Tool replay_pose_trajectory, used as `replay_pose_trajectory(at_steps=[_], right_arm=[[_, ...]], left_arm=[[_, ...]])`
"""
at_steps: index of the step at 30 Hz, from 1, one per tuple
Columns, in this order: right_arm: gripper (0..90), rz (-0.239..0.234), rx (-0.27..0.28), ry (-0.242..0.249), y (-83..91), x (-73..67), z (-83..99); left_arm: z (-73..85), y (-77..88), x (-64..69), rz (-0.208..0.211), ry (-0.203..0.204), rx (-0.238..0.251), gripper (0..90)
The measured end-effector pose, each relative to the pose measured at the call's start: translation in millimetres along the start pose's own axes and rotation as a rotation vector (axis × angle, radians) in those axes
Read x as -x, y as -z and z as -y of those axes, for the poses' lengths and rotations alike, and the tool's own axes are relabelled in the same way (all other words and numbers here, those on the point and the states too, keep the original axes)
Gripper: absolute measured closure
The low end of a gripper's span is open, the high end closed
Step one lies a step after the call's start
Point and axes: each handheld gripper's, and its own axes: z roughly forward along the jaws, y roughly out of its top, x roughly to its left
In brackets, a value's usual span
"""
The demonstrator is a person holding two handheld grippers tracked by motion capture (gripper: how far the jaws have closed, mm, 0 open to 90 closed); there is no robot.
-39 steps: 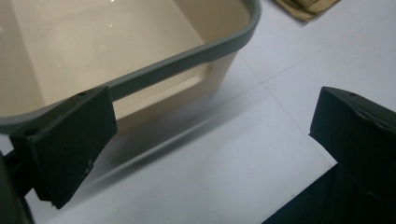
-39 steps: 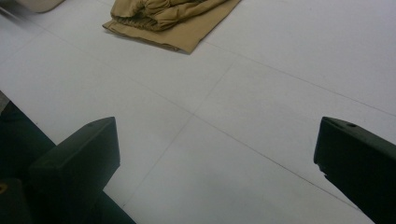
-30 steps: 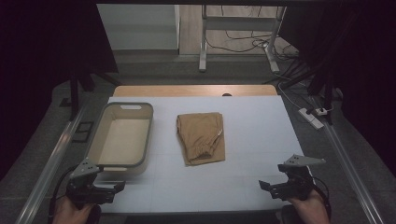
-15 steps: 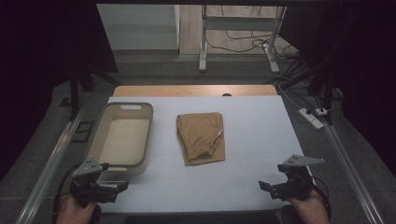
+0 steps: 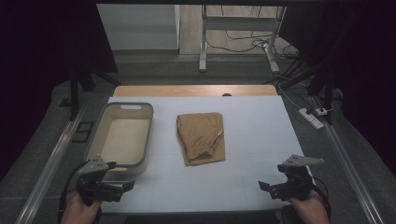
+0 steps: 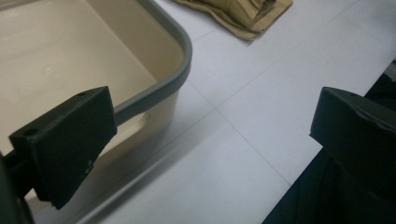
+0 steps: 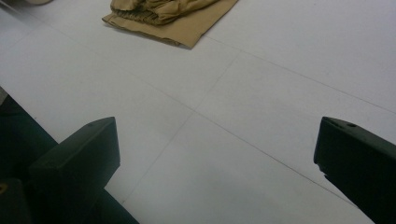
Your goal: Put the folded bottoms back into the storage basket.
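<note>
A folded tan garment (image 5: 201, 137) lies flat in the middle of the white table top (image 5: 254, 135). To its left stands an empty beige bin with a grey rim (image 5: 149, 133). My left gripper (image 5: 127, 186) hovers open at the front left corner, just in front of the bin's near wall. In the left gripper view the bin rim (image 6: 180, 51) sits beside the left jaw and the garment (image 6: 243, 14) lies farther off, with the left gripper (image 6: 210, 140) holding nothing. My right gripper (image 5: 264, 185) is open at the front right, over bare table. The right gripper (image 7: 217, 163) faces the garment (image 7: 173, 16).
A strip of wooden table edge (image 5: 194, 90) shows beyond the white top. Metal rails run along both sides. On the floor to the right lie a power strip (image 5: 310, 117) and cables. A metal stand's legs (image 5: 203, 56) rise behind the table.
My left gripper has drifted slightly to the right along the front edge. The right gripper, the garment and the bin have stayed put.
</note>
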Motion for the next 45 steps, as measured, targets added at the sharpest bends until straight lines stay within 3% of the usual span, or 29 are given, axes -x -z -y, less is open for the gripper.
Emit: replay_pose_trajectory(at_steps=[7,14,17,21,29,34,38,45], right_arm=[[0.2,0.001,-0.002,0.001,-0.3,-0.1,0.0],[0.2,0.002,-0.005,0.006,-0.6,-0.2,-0.1],[0.2,-0.001,-0.006,0.007,-0.7,-0.3,-0.1],[0.2,0.0,-0.01,0.012,-0.9,-0.7,-0.2],[0.2,0.002,-0.01,0.013,-0.8,-1.3,-0.2],[0.2,0.005,-0.017,0.021,-1.0,-2.0,-0.4],[0.3,0.007,-0.012,0.021,-0.8,-2.1,-0.2],[0.3,0.008,-0.011,0.021,-0.8,-2.2,-0.2]], left_arm=[[-3.6,-6.0,4.1,0.012,-0.04,0.002,0.0],[-5.3,-11.4,4.7,0.038,-0.026,-0.015,0.0],[-6.3,-15.0,6.6,0.05,-0.038,-0.03,0.0],[-9.1,-18.1,8.2,0.084,-0.038,-0.015,0.0],[-15.8,-27.6,14.8,0.094,-0.07,-0.043,0.0],[-19.8,-34.7,16.1,0.135,-0.074,-0.033,0.0],[-23.3,-38.9,18.9,0.13,-0.107,-0.032,0.0],[-29.3,-43.0,20.5,0.147,-0.114,0.015,0.0]])
